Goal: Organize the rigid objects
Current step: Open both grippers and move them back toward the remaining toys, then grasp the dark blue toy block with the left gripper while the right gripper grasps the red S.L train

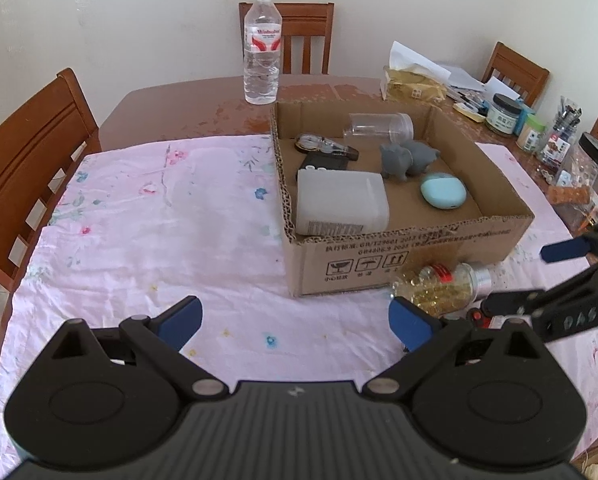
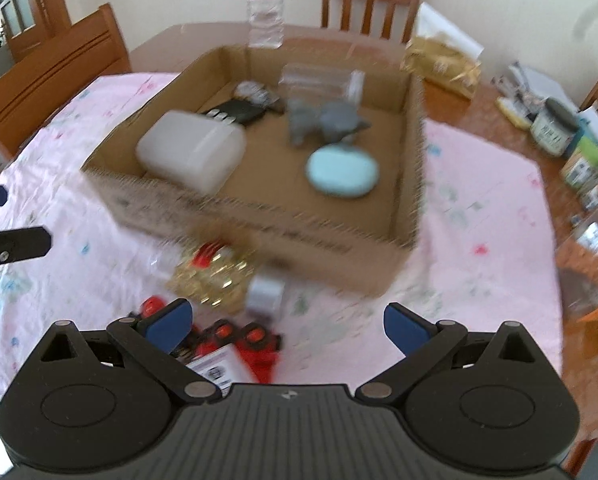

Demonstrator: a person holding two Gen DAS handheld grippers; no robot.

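An open cardboard box (image 1: 415,258) (image 2: 331,254) stands on the pink cloth. In it lie a white plastic container (image 1: 341,202) (image 2: 191,150), a grey elephant toy (image 1: 409,158) (image 2: 323,122), a light blue case (image 1: 443,191) (image 2: 342,172), a clear jar (image 1: 379,125), a watch (image 1: 323,145) and a black item (image 1: 325,163). A bottle of yellow capsules (image 1: 439,284) (image 2: 215,276) lies outside the box's front wall. A red toy (image 2: 243,344) lies just before my right gripper (image 2: 285,326). Both grippers are open and empty. My left gripper (image 1: 297,320) hovers over the cloth.
A water bottle (image 1: 261,48) stands behind the box. Jars, pens and papers (image 1: 539,128) crowd the table's right side. Wooden chairs (image 1: 27,160) stand around the table. The right wrist view is motion-blurred.
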